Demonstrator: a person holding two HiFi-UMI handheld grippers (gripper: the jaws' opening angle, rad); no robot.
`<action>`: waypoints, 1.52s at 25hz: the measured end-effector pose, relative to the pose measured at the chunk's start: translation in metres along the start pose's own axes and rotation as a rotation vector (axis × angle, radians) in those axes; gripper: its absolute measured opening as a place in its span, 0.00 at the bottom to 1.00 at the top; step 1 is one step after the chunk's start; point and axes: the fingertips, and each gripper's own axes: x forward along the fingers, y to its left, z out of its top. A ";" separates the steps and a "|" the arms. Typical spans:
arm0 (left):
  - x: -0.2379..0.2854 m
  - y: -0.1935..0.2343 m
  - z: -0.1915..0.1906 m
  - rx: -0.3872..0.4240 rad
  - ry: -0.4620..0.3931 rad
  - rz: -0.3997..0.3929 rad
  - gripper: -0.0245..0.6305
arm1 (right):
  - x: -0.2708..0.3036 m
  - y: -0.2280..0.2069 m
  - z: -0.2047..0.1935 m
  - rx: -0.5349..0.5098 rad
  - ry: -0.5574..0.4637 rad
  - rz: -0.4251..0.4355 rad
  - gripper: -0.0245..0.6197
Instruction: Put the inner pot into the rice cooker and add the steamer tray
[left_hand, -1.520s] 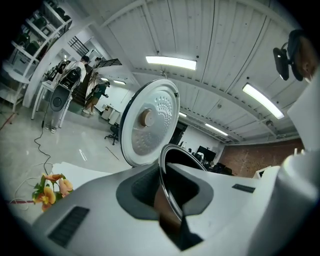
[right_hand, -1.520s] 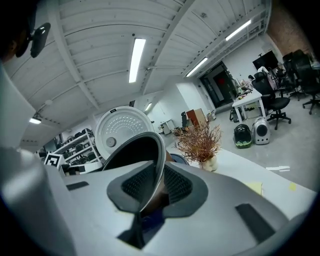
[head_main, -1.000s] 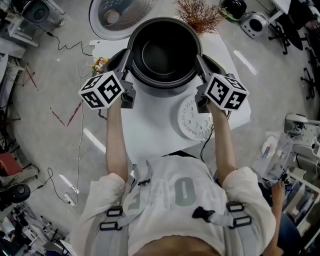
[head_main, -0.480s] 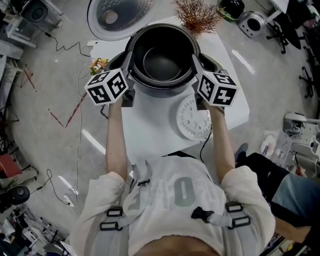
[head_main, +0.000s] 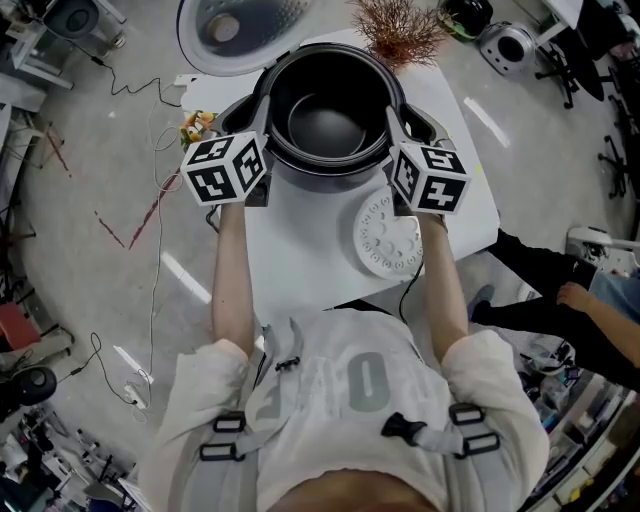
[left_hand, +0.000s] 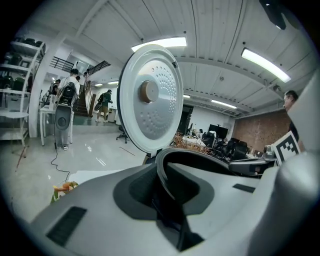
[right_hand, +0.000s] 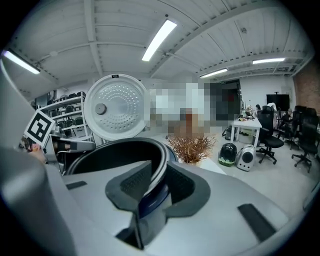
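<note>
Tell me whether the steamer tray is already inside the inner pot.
No, the steamer tray lies on the white table, outside the inner pot.

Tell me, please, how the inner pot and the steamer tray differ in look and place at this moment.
The inner pot is dark and deep; the steamer tray is white, flat and full of holes. The inner pot is in the mouth of the open rice cooker, while the steamer tray lies on the table in front of it, nearer the person. Both are round.
</note>
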 end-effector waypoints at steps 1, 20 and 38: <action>0.000 -0.001 0.000 -0.007 -0.003 -0.001 0.11 | -0.001 -0.001 0.000 0.002 0.000 0.002 0.20; -0.045 -0.017 0.069 0.022 -0.180 0.016 0.14 | -0.036 0.021 0.058 -0.030 -0.158 0.043 0.19; -0.209 -0.143 0.118 0.289 -0.570 0.071 0.11 | -0.201 0.071 0.108 -0.183 -0.526 0.069 0.19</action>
